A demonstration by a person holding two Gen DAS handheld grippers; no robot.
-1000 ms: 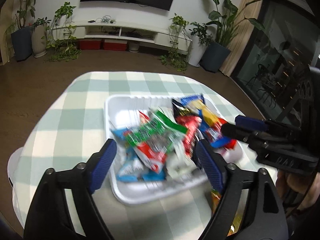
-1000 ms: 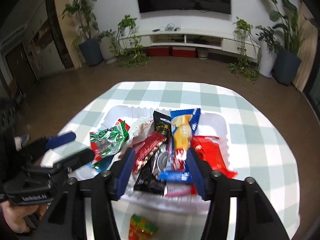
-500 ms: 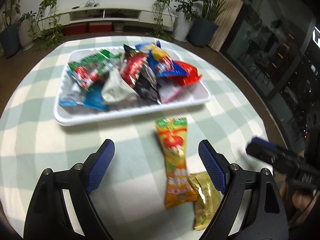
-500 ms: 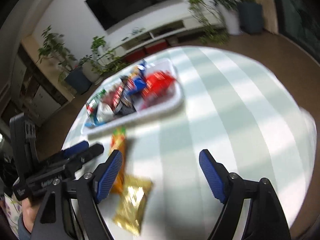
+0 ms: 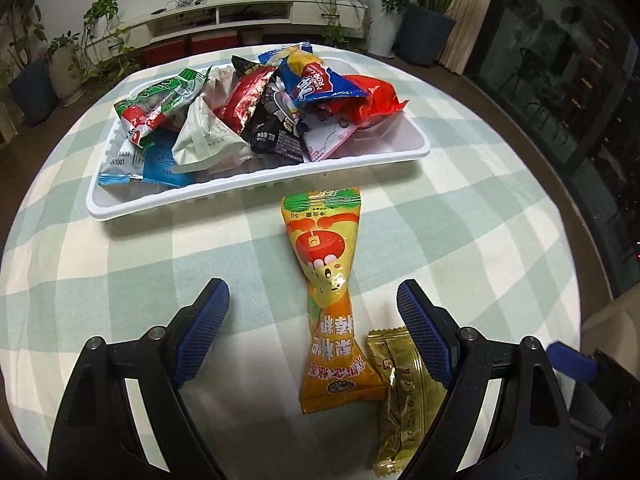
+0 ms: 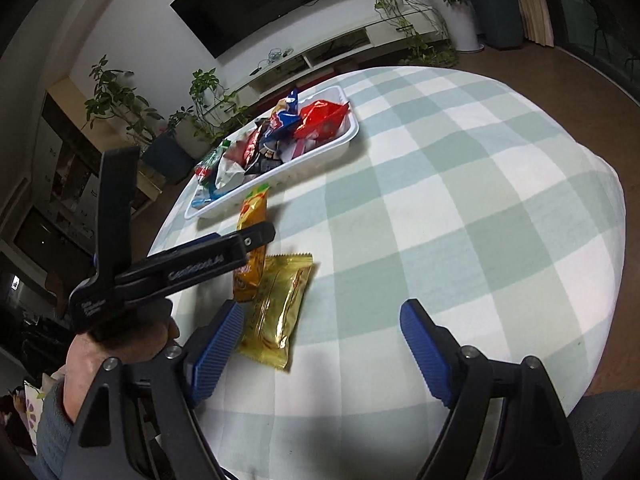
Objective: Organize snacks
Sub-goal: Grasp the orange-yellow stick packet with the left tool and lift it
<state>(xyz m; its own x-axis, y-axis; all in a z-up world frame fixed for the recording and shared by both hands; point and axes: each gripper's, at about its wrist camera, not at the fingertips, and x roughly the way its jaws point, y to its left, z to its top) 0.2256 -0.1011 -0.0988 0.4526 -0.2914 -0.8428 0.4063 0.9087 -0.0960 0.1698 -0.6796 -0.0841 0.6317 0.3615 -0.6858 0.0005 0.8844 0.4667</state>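
Note:
A white tray (image 5: 256, 190) piled with several snack packets sits at the far side of the checked table; it also shows in the right wrist view (image 6: 348, 136). A long orange snack packet (image 5: 330, 296) lies in front of it, with a gold packet (image 5: 402, 396) at its near right. My left gripper (image 5: 312, 312) is open and empty, its jaws either side of the orange packet's near half, above the cloth. My right gripper (image 6: 320, 328) is open and empty, with the gold packet (image 6: 278, 308) beside its left finger. The left gripper's body (image 6: 180, 272) shows at the left there.
The round table has a green and white checked cloth (image 6: 460, 208), with its edge close on the right and near sides. Beyond are a wooden floor, potted plants, a TV unit (image 5: 224, 8) and glass doors (image 5: 560, 60) at the right.
Both grippers have pulled back from over the tray toward the near side of the table. The orange and gold packets now lie close in front of them. Both stay open.

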